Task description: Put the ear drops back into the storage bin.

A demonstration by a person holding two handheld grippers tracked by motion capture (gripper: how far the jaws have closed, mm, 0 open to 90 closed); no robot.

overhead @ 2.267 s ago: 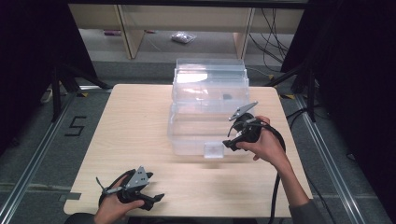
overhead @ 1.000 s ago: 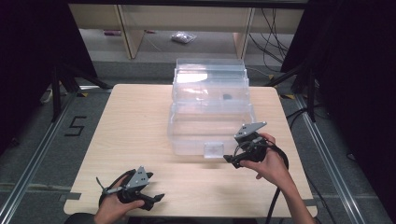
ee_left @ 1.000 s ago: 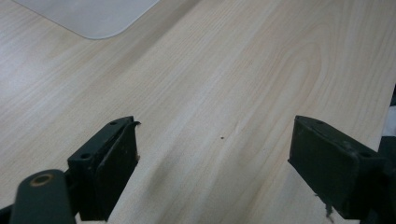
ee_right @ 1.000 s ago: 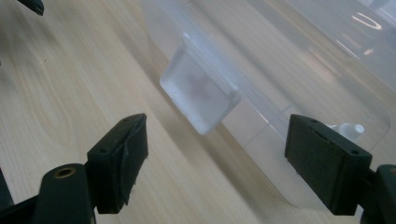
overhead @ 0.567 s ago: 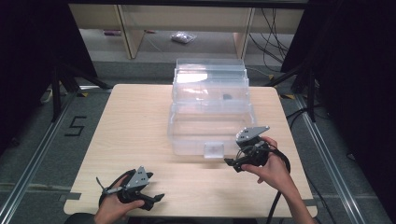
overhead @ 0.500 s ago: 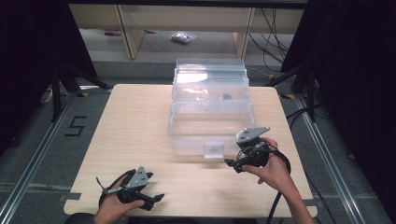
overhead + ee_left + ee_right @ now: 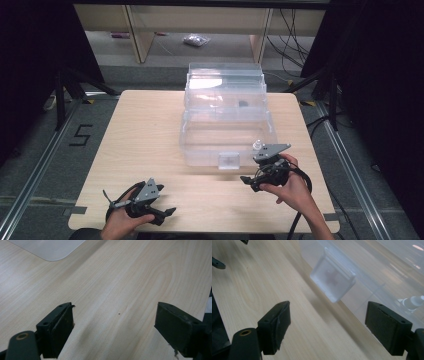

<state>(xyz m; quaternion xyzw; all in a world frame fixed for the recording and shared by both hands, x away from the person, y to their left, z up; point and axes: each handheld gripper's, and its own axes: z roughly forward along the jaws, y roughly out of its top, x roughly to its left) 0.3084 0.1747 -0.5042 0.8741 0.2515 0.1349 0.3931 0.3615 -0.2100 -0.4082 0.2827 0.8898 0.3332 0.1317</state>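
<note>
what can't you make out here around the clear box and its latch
- Small dark thing inside the clear box, high view: too small and seen through plastic to identify.
- White capped item, right gripper view: cut off by the edge, blurred by the box wall.
- Latch: whether fastened is unclear, frosted and out of focus.

One clear plastic box (image 7: 227, 120), one latch (image 7: 229, 160), two grippers, one table (image 7: 145, 135)

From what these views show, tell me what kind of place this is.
Likely a lab recording station: a wooden table ringed by dark curtains, a floor marking "5", loose cables, and a clear plastic box set out.
</note>
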